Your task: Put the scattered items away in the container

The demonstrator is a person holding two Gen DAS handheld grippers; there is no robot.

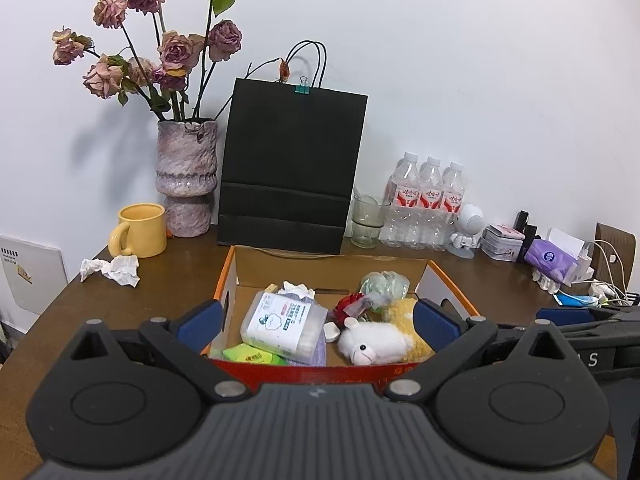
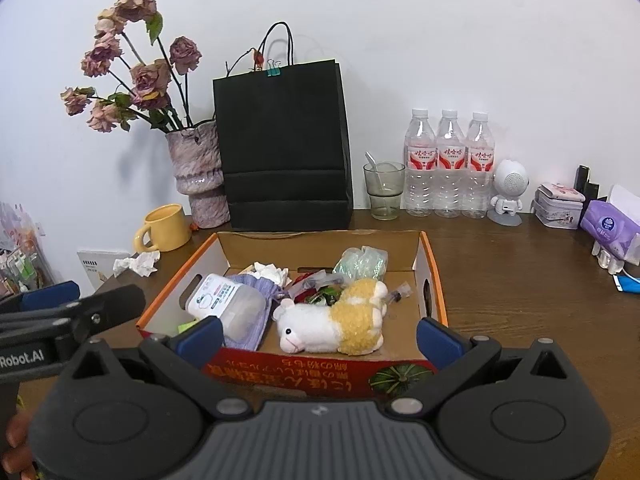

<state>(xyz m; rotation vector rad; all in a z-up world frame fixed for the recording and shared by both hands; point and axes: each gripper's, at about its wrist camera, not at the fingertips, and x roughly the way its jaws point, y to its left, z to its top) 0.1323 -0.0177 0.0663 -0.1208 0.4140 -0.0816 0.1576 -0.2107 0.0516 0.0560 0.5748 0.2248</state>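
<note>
I am holding both hand-held grippers, left (image 1: 316, 326) and right (image 2: 318, 334), wide apart and empty, just before the cardboard box (image 2: 434, 280). The toy sheep (image 2: 332, 324) is already lying inside. The crumpled tissue (image 1: 112, 270) is waiting on the worktop (image 2: 520, 280) beside the yellow mug (image 1: 142, 230). I am thinking the left one should go there slowly and pinch its middle.

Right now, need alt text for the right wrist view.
An open right gripper hovers at the near edge of a cardboard box holding a plush sheep, a wipes pack and small clutter. A crumpled tissue lies outside beside a yellow mug, on the wooden table.
</note>
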